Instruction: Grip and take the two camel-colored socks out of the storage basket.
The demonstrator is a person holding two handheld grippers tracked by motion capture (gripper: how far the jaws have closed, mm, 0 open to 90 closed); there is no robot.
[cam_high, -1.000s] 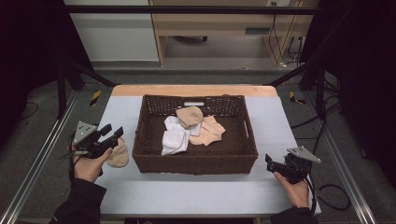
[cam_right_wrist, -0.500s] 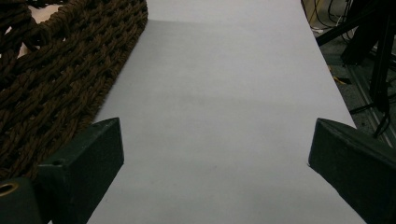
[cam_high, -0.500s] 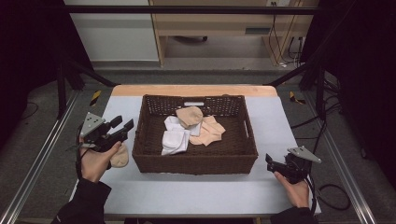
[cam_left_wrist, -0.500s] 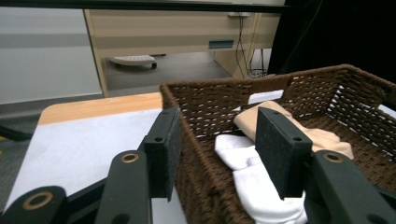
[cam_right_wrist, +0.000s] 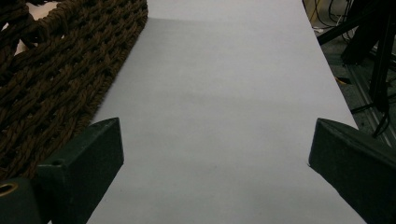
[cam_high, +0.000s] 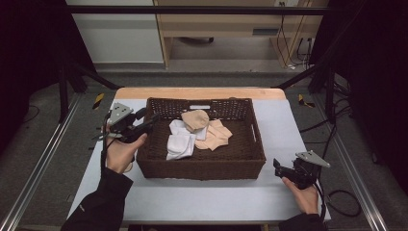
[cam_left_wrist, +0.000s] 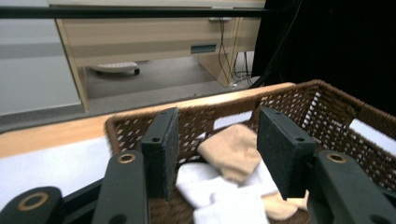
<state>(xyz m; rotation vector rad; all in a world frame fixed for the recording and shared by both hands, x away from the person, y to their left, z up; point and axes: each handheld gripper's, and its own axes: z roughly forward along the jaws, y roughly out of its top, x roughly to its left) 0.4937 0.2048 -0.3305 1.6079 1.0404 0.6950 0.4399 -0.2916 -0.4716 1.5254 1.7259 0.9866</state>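
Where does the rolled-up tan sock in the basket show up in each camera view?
High view: the tan sock lies toward the basket's far side, just left of its middle, on the white socks.
Left gripper view: the tan sock sits low in the middle, between the open gripper's jaws.
Right gripper view: I can't make it out there.
Shared landmark: the brown wicker basket.
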